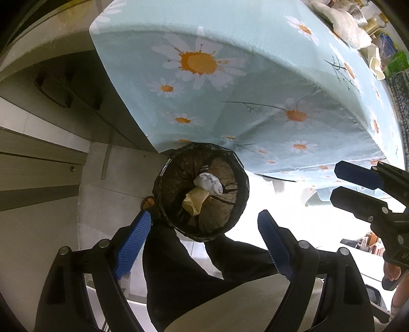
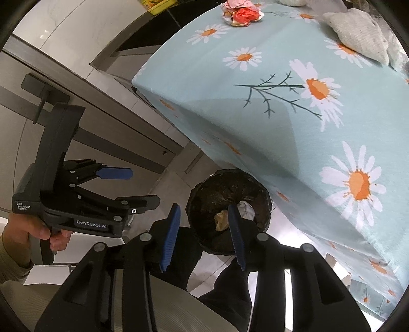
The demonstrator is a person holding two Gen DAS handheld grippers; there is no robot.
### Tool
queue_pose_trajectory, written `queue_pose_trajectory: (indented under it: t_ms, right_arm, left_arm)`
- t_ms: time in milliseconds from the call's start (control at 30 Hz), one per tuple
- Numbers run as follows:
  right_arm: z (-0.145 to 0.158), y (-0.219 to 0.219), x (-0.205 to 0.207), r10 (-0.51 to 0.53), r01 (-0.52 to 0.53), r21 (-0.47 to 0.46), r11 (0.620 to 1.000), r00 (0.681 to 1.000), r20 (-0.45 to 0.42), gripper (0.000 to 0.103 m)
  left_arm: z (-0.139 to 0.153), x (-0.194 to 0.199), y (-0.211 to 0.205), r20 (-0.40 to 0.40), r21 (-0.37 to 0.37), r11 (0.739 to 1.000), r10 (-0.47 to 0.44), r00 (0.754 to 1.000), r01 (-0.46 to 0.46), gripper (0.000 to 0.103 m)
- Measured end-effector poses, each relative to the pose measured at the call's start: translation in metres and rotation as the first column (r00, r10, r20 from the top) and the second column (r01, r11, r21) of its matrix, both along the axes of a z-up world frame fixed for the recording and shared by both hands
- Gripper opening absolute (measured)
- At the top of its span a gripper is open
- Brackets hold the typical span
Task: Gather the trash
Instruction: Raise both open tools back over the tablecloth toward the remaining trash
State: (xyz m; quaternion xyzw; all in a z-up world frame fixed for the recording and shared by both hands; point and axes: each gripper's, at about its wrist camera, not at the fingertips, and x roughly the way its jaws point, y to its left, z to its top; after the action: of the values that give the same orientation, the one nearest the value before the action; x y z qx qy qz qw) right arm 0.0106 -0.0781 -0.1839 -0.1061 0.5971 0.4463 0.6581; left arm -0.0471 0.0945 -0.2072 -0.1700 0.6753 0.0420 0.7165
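A round bin with a black liner [image 1: 163, 184] stands on the floor beside the table; it also shows in the right wrist view [image 2: 204, 204]. Inside lie a white crumpled paper [image 1: 208, 183] and a tan crumpled paper [image 1: 194, 201], seen again in the right wrist view as white paper [image 2: 246, 209] and tan paper [image 2: 221, 221]. My left gripper [image 1: 204, 242] is open and empty above the bin. My right gripper [image 2: 204, 235] is open and empty above the bin. A crumpled red and pink wad [image 2: 241, 12] lies on the table's far corner.
The table [image 2: 281, 115] has a light blue daisy cloth hanging down next to the bin. A grey-white cloth [image 2: 358, 33] and several packages [image 1: 393, 61] lie at its far side. Grey cabinet fronts [image 1: 38, 153] stand to the left. My dark-trousered legs are under the grippers.
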Motion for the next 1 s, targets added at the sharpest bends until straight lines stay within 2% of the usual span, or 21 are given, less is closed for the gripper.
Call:
queue_pose_trajectory:
  t_ms: [167,200,433,700,1000]
  right_arm:
    - [0.01,-0.008,0.004,-0.012,0.011,0.027,1.0,1.0,0.009,0.041]
    - [0.012,-0.01,0.005,-0.017,0.016,0.033,0.999,1.0,0.01,0.044]
    - [0.038,-0.034,0.016,-0.06,0.057,0.109,0.992,0.998,0.026,0.044]
    - [0.073,-0.074,0.037,-0.149,0.129,0.226,0.966,0.986,0.073,0.045]
    - [0.094,-0.113,0.07,-0.286,0.244,0.276,0.93,0.95,0.125,0.048]
  left_arm:
    - [0.012,0.003,-0.003,0.02,0.003,1.0,-0.008,1.0,0.008,0.083]
    - [0.016,0.004,-0.003,0.027,0.007,1.0,-0.009,1.0,0.008,0.083]
    - [0.051,0.013,-0.01,0.077,0.023,1.0,-0.016,0.997,0.014,0.083]
    - [0.099,0.038,-0.029,0.155,0.119,0.992,-0.056,0.986,0.037,0.083]
    - [0.139,0.078,-0.048,0.242,0.182,0.98,-0.127,0.962,0.084,0.083]
